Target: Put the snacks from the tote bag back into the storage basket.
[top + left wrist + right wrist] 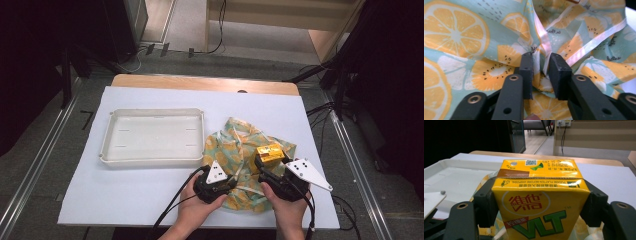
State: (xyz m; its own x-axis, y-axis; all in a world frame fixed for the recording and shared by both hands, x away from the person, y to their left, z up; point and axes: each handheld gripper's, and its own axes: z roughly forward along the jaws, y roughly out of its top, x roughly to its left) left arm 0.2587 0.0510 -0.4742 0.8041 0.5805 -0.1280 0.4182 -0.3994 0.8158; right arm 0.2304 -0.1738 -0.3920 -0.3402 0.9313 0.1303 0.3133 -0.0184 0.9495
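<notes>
— Where's the drink carton [540, 202]?
— Right between the jaws of the right hand-held gripper [272, 172], clamped on both side faces. It sits above the fruit-print cloth bag [240, 150], at the right part of the counter [150, 195].
— Which way does it run?
— Its long axis seems to lie along the jaws, with the folded top end pointing away from the hand, toward the far edge.
— And the other one?
— The left hand-held gripper [541, 72] is pinched nearly closed on a fold of the bag and its pale ribbon [596, 40], just beside the right one.
— So where might the carton go?
— My guess is either down into the bag directly under it, or over to the white tray [152, 112], which lies to the left and a little farther back. The right hand already has it; the left is nearer the tray.
</notes>
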